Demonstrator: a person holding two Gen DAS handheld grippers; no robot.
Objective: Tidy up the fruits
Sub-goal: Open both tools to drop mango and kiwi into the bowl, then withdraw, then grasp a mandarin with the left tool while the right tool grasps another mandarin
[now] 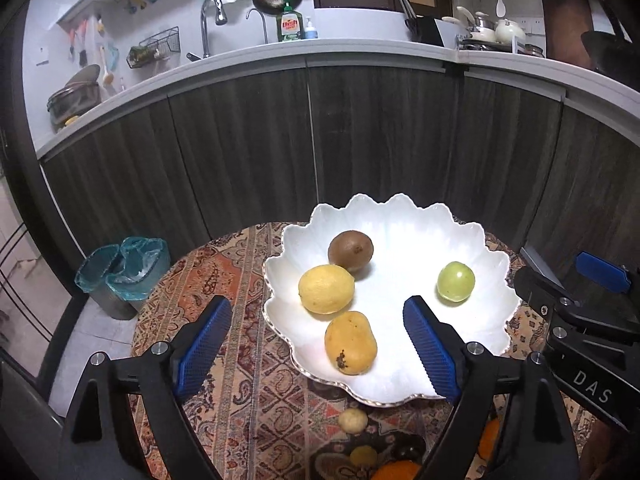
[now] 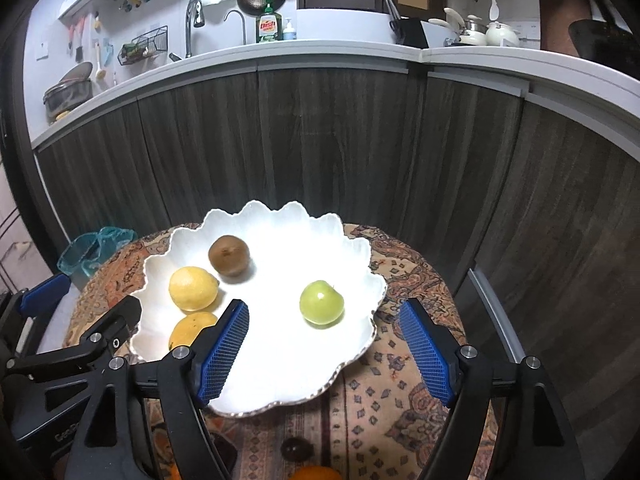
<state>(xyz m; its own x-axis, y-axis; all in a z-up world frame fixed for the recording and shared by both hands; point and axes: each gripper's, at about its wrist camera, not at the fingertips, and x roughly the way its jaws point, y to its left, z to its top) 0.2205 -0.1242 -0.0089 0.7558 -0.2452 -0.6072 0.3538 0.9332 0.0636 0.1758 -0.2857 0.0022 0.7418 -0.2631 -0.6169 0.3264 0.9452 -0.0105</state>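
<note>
A white scalloped plate (image 1: 400,224) sits on a small round table with a patterned cloth (image 1: 240,280). On the plate lie a brown kiwi (image 1: 350,250), a yellow lemon (image 1: 326,289), a yellow-orange mango (image 1: 350,342) and a green fruit (image 1: 455,281). My left gripper (image 1: 318,316) is open and empty, above the plate's near edge with the mango between its fingers' line. My right gripper (image 2: 324,322) is open and empty, above the plate (image 2: 280,360), near the green fruit (image 2: 321,303). The kiwi (image 2: 229,255), lemon (image 2: 193,288) and mango (image 2: 190,330) show there too.
Loose fruits lie on the cloth in front of the plate: a pale one (image 1: 352,420), a small yellow one (image 1: 363,456), an orange (image 1: 394,471) and a dark one (image 2: 296,449). Two lined bins (image 1: 124,276) stand left of the table. Dark kitchen cabinets (image 1: 320,128) stand behind.
</note>
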